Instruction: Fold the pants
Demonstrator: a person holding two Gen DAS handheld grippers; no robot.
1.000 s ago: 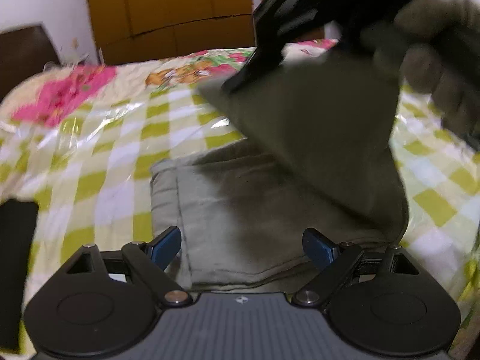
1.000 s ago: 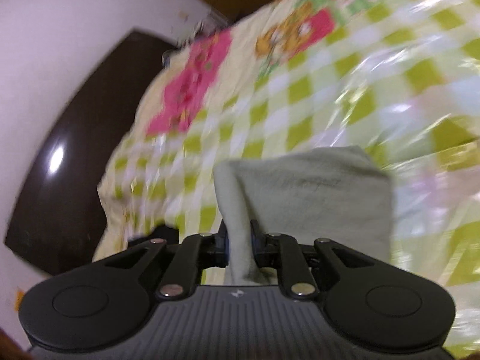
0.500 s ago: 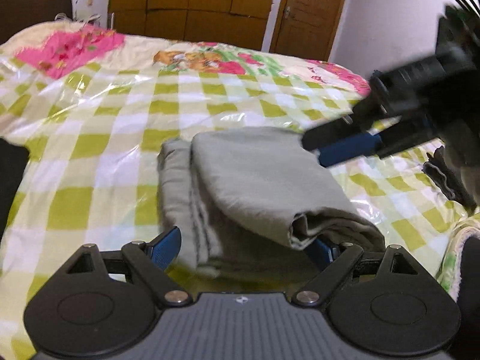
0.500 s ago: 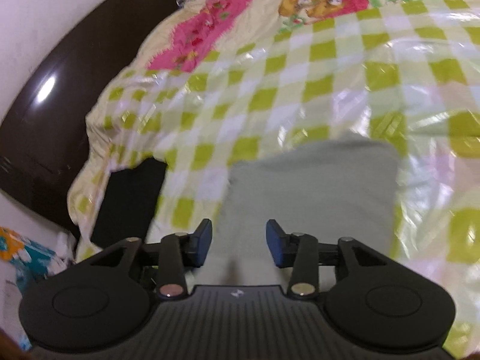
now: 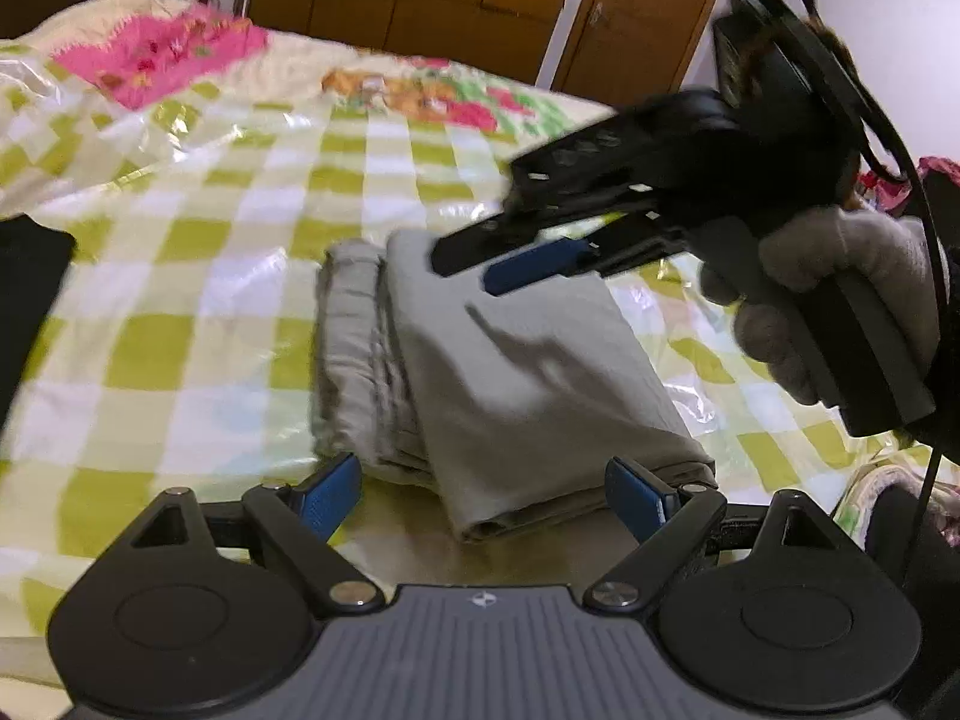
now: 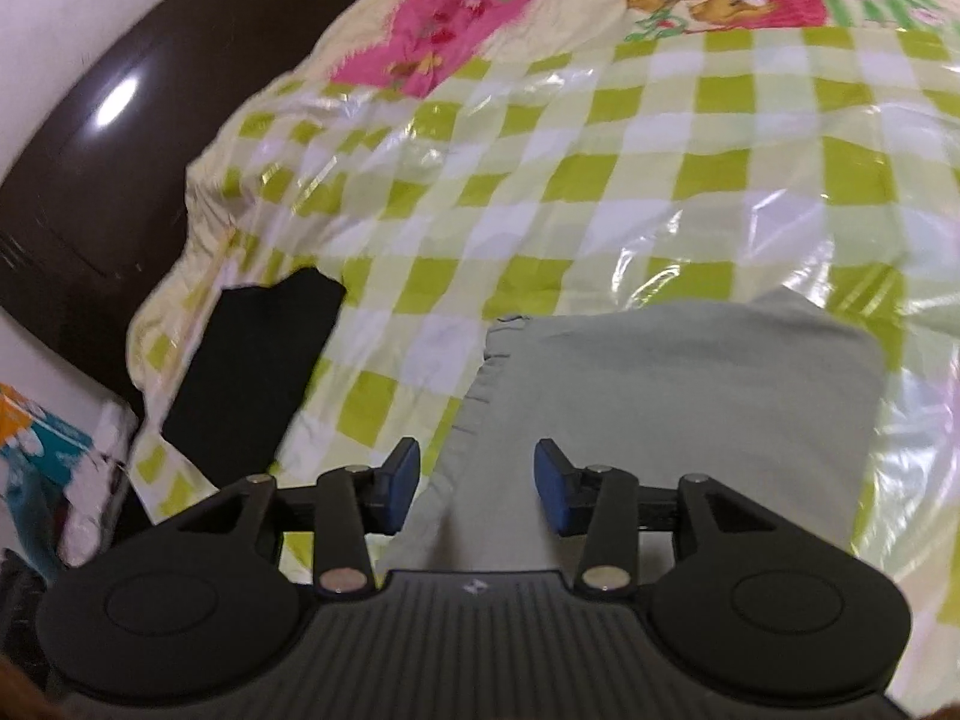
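Grey-green folded pants (image 5: 516, 372) lie on the bed (image 5: 228, 276) just ahead of the left gripper (image 5: 480, 498) and beneath the right gripper (image 6: 474, 486), long axis running away from the left one, both jaws apart and empty.

The folded pants (image 5: 480, 372) lie as a low bundle mid-bed (image 5: 180, 360), with open checkered cover all round: far, left and right. A black flat thing (image 6: 240, 372) sits well left near the bed's edge. The right claw (image 5: 480, 252) hangs above the pants' far side.
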